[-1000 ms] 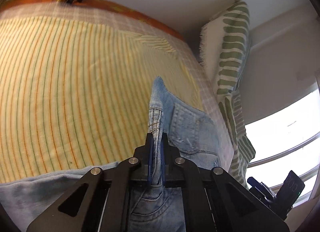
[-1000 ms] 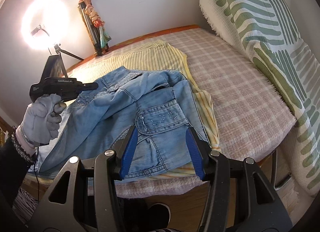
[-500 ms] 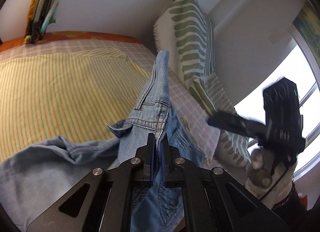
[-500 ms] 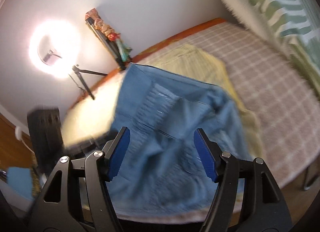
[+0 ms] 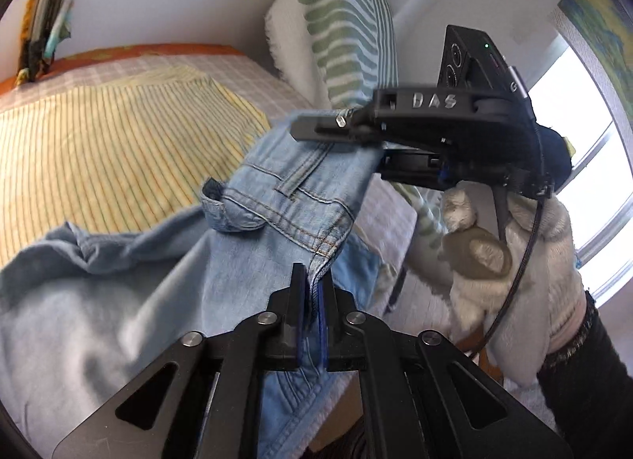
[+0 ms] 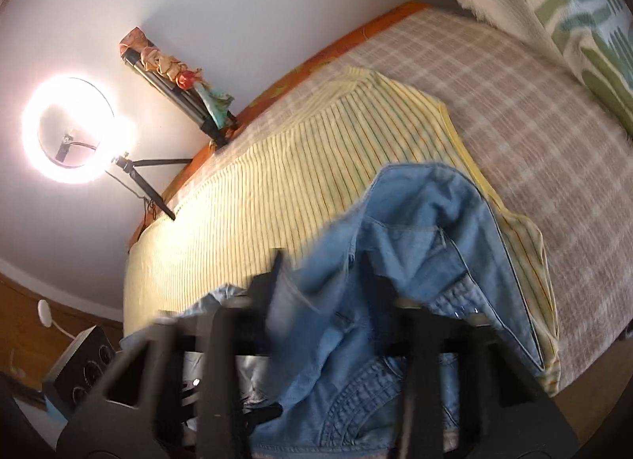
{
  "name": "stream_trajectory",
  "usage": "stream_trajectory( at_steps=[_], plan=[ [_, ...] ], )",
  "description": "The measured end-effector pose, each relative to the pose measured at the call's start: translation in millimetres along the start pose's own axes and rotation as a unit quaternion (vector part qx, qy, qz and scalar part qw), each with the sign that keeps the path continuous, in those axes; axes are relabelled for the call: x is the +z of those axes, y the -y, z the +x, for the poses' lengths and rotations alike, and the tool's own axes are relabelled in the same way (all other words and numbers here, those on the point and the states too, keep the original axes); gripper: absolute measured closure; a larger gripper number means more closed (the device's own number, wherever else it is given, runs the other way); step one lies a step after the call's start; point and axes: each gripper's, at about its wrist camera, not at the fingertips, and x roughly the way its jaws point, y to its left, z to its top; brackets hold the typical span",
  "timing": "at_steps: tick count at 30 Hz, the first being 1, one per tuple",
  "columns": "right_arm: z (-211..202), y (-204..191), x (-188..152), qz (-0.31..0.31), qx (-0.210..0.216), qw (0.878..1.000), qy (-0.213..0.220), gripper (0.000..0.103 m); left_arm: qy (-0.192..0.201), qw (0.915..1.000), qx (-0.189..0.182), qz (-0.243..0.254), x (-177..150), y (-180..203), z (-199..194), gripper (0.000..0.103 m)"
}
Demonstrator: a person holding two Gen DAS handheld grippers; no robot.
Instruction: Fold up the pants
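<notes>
Light blue denim pants [image 5: 285,198] lie bunched on a yellow striped sheet [image 5: 99,142] over the bed. My left gripper [image 5: 313,285] is shut on the waistband seam and holds it lifted. My right gripper [image 5: 316,128], seen from the side in the left wrist view, reaches onto the far end of the waistband. In the right wrist view the pants [image 6: 415,261] drape between and over its fingers [image 6: 273,273], which still stand apart and are blurred by motion.
A checked bed cover [image 6: 534,110] lies under the sheet. A green-patterned white pillow [image 5: 344,35] leans at the head of the bed. A lit ring light [image 6: 67,130] on a tripod stands by the wall. A bright window [image 5: 585,150] is at the right.
My left gripper has raised the waistband and turned right. My right gripper has moved in from the bed's edge onto the waistband's other end, and denim now covers its fingers.
</notes>
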Motion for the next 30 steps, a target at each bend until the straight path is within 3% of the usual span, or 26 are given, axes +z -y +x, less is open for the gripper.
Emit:
stream_trajectory(
  at_steps=[4, 6, 9, 14, 20, 26, 30],
  plan=[
    [-11, 14, -10, -0.017, -0.01, 1.0, 0.0, 0.092, 0.0, 1.0, -0.009, -0.005, -8, -5, -28, 0.082],
    [-21, 18, -15, -0.022, -0.013, 1.0, 0.007, 0.093, 0.013, 0.9998, 0.011, 0.01, -17, -10, -51, 0.081],
    [-42, 19, -20, -0.04, -0.015, 0.999, 0.024, 0.094, 0.028, 0.9969, 0.07, 0.021, -35, -27, -84, 0.081],
    [-75, 30, -35, -0.06, -0.016, 0.997, 0.044, 0.094, -0.009, 0.9926, 0.122, -0.001, -72, -69, -97, 0.081],
    [-54, 76, -61, -0.037, -0.06, 0.997, 0.005, 0.094, -0.062, 0.987, 0.148, -0.003, -113, -87, -77, 0.081],
    [-29, 106, -67, -0.02, -0.078, 0.996, -0.041, 0.094, -0.052, 0.9872, 0.151, -0.003, -116, -81, -80, 0.081],
    [-13, 103, -68, -0.052, -0.115, 0.99, -0.068, 0.094, -0.047, 0.9862, 0.159, 0.01, -122, -80, -81, 0.081]
  ],
)
